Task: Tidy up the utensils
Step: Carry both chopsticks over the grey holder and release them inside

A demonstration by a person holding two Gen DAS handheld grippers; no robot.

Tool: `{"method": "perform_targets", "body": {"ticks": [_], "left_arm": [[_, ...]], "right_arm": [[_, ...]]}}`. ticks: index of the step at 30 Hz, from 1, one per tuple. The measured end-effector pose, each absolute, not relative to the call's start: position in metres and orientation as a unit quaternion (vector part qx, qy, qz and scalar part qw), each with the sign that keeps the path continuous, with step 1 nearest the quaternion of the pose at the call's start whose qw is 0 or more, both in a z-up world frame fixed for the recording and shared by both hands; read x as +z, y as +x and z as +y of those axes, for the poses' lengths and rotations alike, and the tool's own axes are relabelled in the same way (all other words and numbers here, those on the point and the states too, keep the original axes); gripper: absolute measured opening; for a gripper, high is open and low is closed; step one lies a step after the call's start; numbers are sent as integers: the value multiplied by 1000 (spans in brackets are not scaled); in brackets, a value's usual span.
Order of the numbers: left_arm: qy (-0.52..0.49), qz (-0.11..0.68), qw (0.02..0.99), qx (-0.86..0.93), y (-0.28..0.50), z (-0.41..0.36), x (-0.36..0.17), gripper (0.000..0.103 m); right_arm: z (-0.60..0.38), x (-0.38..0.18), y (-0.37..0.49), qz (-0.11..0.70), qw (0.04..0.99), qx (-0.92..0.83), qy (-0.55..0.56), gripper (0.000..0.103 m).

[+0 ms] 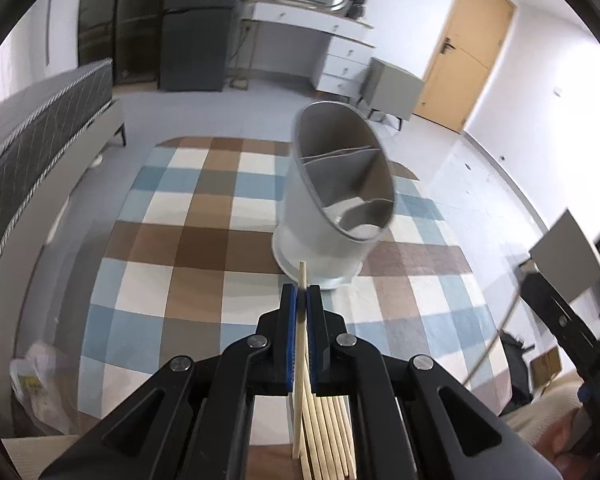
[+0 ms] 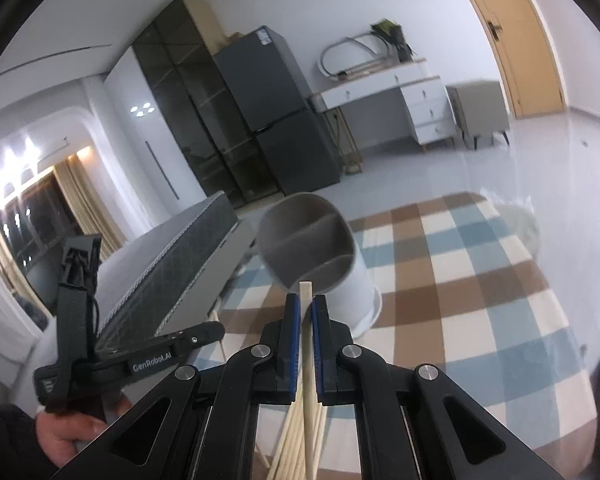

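Observation:
A grey utensil holder (image 1: 336, 200) with inner dividers stands just beyond my left gripper (image 1: 301, 294). That gripper is shut on a single wooden chopstick (image 1: 302, 276), whose tip pokes out past the blue pads. Several more chopsticks (image 1: 328, 432) lie in a row beneath the fingers. In the right wrist view my right gripper (image 2: 306, 304) is likewise shut on one chopstick (image 2: 305, 292), its tip near the holder (image 2: 312, 240). A bundle of chopsticks (image 2: 294, 440) lies below it. A hand (image 2: 60, 436) carries the left gripper's body at the lower left.
A checkered rug (image 1: 188, 240) covers the floor below. A dark quilted mattress (image 1: 32, 140) runs along the left. A plastic bag (image 1: 40, 384) sits at the lower left. Farther back are a dark fridge (image 2: 276, 112), a white desk (image 2: 400, 96) and a wooden door (image 1: 464, 48).

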State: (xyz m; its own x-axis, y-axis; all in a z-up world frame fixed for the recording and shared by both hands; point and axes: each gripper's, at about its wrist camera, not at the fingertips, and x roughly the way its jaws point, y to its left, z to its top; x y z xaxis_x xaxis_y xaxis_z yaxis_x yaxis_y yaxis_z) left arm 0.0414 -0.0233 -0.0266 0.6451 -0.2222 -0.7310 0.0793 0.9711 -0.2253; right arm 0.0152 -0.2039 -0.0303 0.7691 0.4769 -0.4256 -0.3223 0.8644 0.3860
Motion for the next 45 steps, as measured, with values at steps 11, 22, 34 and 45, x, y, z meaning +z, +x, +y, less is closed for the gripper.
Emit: {"method": "perform_targets", "body": {"ticks": [11,22,34,45], "left_arm": [[-66,417,899,-115,36,-21,-4,1],[-106,376,907,-157,66,-7,75,1],[-138,285,936,-153,152,15,144,0],[-132,264,944,-146,191,17,97,0]], "right_arm": [[-194,-10,13,234,941,208,124,5],[-193,42,53,186,949,229,112,5],[-168,102,152,104,955,261,92,5],[-140,67,203,97,955,269,82,5]]}}
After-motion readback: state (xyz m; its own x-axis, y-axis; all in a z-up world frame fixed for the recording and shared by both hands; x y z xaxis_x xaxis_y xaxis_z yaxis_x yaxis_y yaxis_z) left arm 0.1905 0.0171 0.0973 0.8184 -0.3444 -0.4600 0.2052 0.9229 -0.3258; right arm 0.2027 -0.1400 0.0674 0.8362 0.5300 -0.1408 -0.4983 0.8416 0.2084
